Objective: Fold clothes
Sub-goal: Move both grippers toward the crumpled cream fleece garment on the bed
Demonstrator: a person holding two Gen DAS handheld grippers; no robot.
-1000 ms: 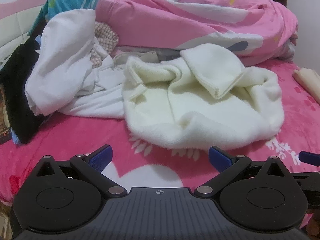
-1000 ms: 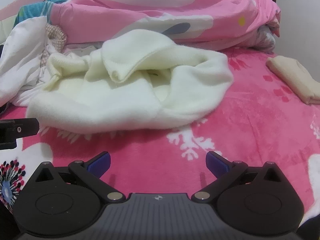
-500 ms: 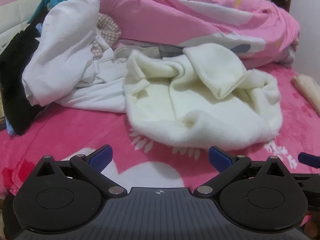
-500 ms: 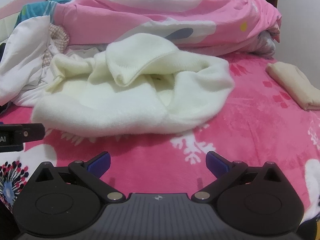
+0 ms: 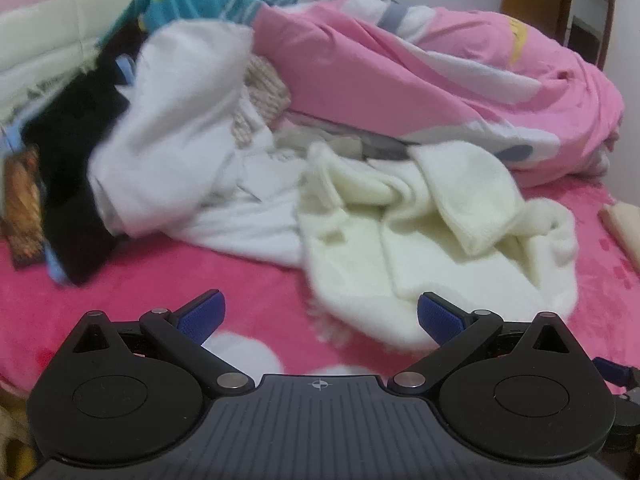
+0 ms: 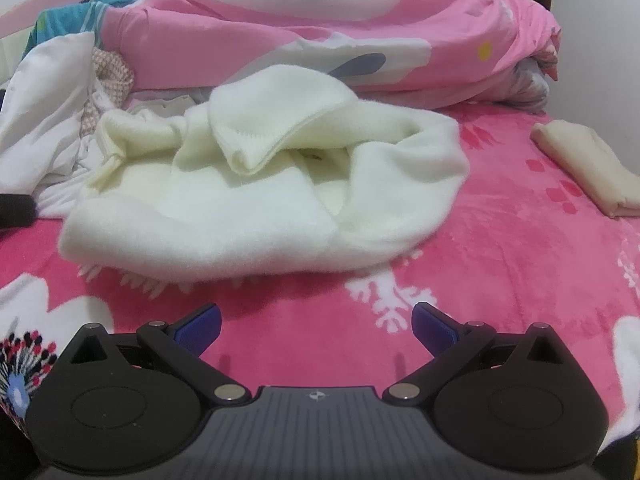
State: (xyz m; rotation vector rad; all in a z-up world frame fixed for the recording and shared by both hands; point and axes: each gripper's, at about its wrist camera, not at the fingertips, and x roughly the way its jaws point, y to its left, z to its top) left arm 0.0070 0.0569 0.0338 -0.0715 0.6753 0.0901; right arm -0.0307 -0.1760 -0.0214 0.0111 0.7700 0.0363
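On a pink bed [image 6: 500, 248], a cream sweater [image 6: 248, 216] lies crumpled mid-scene beside a heap of clothes [image 5: 172, 160] at left, one folded cloth [image 6: 588, 168] at far right, as left tongs [image 5: 318, 316] and right tongs [image 6: 316, 322] hover wide open, empty.

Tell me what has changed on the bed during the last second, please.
Both open hand-held grippers moved closer to the cream sweater: the left hand-held gripper also swung left, and its right fingertip now overlaps the hem; the right hand-held gripper is still short of it. Nothing was grasped. The sweater, white clothes and pink duvet stayed put.
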